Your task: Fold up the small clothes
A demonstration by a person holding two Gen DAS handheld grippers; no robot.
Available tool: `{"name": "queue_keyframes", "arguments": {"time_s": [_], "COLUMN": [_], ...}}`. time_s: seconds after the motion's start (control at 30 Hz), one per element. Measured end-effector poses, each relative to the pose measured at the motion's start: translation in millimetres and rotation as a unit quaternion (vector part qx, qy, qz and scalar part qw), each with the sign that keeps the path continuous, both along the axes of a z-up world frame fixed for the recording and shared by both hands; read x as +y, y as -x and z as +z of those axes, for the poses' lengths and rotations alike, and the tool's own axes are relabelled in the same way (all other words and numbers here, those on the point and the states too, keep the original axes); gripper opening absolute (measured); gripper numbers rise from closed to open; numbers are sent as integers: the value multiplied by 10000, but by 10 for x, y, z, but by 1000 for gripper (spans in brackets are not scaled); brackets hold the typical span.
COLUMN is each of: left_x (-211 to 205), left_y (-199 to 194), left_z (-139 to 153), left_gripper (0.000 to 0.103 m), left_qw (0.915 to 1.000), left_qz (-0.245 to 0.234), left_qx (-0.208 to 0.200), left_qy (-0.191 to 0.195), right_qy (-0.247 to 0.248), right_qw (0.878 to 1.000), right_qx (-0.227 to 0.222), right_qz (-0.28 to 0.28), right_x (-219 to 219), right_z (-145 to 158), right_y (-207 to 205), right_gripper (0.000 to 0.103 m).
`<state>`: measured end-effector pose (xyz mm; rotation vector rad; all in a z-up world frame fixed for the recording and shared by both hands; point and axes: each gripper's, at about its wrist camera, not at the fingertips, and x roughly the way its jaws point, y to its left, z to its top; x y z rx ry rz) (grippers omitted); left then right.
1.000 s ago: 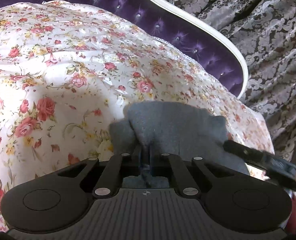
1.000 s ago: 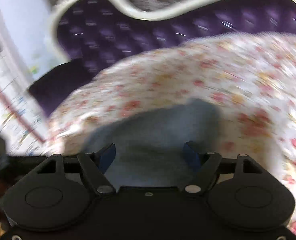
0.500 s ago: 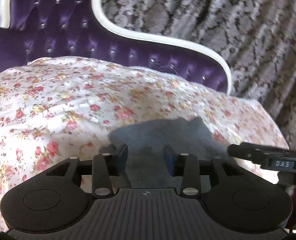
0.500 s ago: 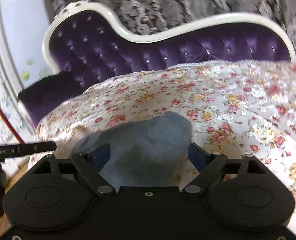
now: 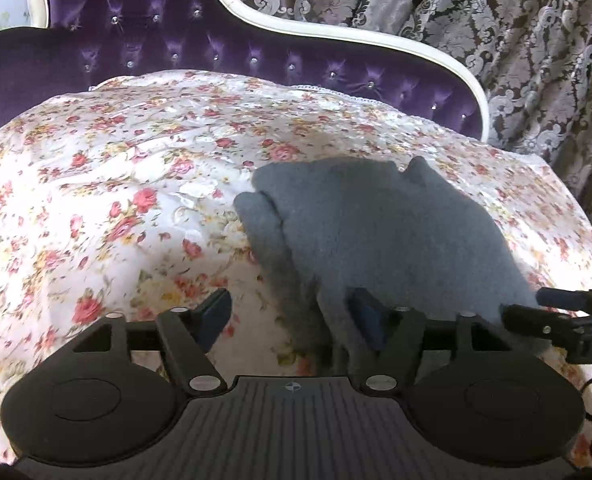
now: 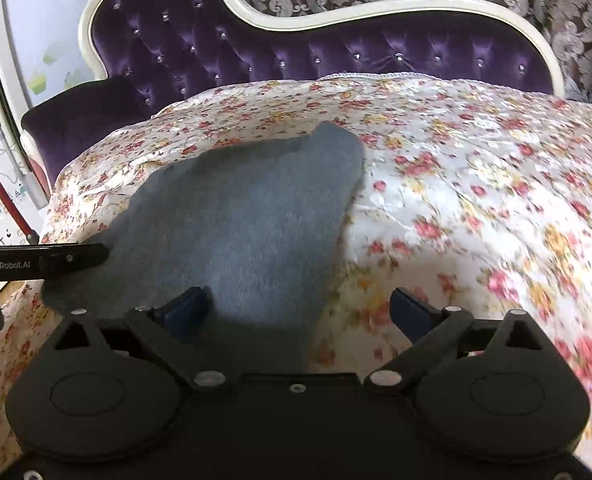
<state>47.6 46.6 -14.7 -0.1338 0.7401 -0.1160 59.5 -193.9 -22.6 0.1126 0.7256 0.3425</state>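
Matt fuzzy grey cloth [image 5: 380, 220] on glossy, perhaps satin, floral bedspread [image 5: 107, 184]

Black left gripper [image 5: 291, 316] and right gripper [image 6: 300, 312], blue-padded fingers [image 6: 185, 308], silver screws.

My left gripper [image 5: 291, 314] body hides the grey cloth [image 5: 380, 232] near edge. Other gripper's body runs off the frame edge. Floral cover [image 6: 496, 200] blurs at right in my right view.

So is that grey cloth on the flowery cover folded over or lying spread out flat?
Folded. The grey cloth has a doubled layer along its left edge, one flap over another.
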Motion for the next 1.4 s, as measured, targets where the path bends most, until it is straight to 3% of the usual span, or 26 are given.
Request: {"name": "queue_keyframes", "arguments": {"time_s": [0.03,0.1,0.2,0.5,0.63,0.73,1.03,1.4], "left_x": [-7,-55,-133,-292,-465,-567,-590,-610], "left_y": [30,95,189,370,410,485,699,808], "left_z": [25,72,157,424,552,619,697,702], "left_gripper": [70,87,103,102,102,102,102,102], "left_qw": [10000,9999,9994,9992,9966,9929,9943,9938], "left_qz": [-42,-74,-63,82,465,516,522,517], "left_qx": [-12,-84,-229,-396,-123,-227,-280,-243], "left_qy": [-6,-86,-233,-66,-664,-1045,-889,-952], "right_qy": [1,-2,-50,-298,-121,1,43,-27], "right_qw": [10000,9999,9991,9974,9964,9954,9901,9926], "right_qx": [-20,-123,-323,-502,-625,-647,-541,-448], "right_qz": [-41,-120,-259,-430,-563,-702,-1296,-1130], "right_x": [-7,-9,-11,51,89,105,78,114], "right_z": [20,82,209,451,549,620,735,708], "right_y": [40,124,229,441,561,637,846,963], "right_gripper": [100,102,102,102,102,102,102,102]}}
